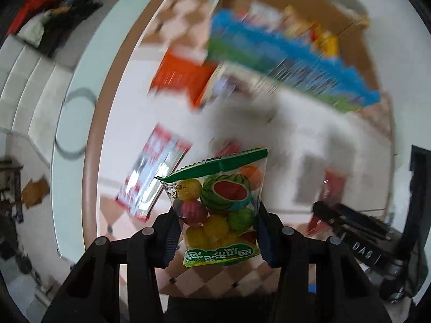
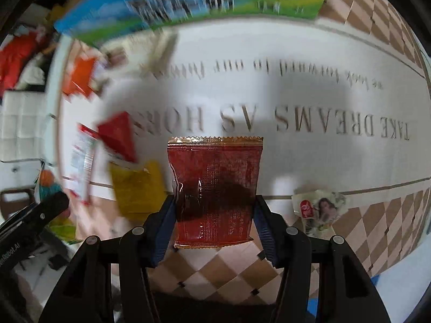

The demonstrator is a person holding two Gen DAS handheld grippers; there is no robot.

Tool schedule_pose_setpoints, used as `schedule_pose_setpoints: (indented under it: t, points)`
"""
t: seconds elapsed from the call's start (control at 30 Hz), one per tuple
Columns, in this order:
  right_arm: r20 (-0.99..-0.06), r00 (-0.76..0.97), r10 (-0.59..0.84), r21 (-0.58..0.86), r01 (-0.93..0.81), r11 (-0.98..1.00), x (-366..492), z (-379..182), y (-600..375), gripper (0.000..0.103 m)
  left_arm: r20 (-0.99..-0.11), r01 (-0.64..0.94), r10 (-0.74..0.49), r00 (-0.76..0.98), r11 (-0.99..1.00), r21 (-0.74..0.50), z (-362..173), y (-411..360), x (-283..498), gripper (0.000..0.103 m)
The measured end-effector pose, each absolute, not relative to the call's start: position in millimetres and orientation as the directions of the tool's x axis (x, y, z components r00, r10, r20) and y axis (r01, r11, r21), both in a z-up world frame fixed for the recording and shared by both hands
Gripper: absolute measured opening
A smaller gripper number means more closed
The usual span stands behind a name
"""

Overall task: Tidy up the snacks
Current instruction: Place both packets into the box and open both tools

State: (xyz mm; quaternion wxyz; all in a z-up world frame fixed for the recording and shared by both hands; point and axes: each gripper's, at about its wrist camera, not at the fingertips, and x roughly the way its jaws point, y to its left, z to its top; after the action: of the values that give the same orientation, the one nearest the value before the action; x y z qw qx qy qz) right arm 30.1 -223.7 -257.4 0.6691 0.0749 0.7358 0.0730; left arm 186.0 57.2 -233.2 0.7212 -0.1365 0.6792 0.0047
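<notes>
Two packets are lifted above the table, one in each of our grippers. Our left gripper [image 1: 216,231] has its jaws closed on a clear candy bag [image 1: 222,210] with a green top seal and a watermelon picture; the pads press both of its side edges. Our right gripper [image 2: 214,220] has its jaws closed on a red sachet [image 2: 215,191] with gold crimped ends, held the same way by its sides.

Under them lies a tablecloth [image 2: 309,97], white in the middle with large grey letters and a brown-and-cream diamond border along the near side and the right side. Just right of the red sachet, a small crumpled wrapper [image 2: 319,207] lies on the cloth, apart from it. To the left, blurred, we see a yellow packet [image 2: 137,188], a red triangular packet [image 2: 117,137] and a red-and-white packet [image 1: 153,172]. Farther away lie an orange packet [image 1: 180,76] and a blue-and-green box [image 1: 282,62], with a cardboard carton [image 1: 304,8] behind it holding more snacks.

The white middle of the cloth is mostly open. The round table edge [image 1: 78,123] curves on the left, and beyond it pale floor tiles [image 1: 29,86] are visible.
</notes>
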Motion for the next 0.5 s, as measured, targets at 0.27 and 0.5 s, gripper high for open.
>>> schedule_pose_setpoints:
  t: [0.27,0.5]
  points:
    - [-0.944,0.092,0.317,0.319,0.006,0.948,125,-141,-217,0.059,-0.957,-0.055,-0.206,0.206,0.974,-0.221,-157,52,297,0.045]
    - [-0.942,0.168,0.291,0.300,0.036,0.953,230,-131,-198,0.059,-0.975,-0.010,-0.182,0.127,0.983,-0.185,-181,52,406,0.045]
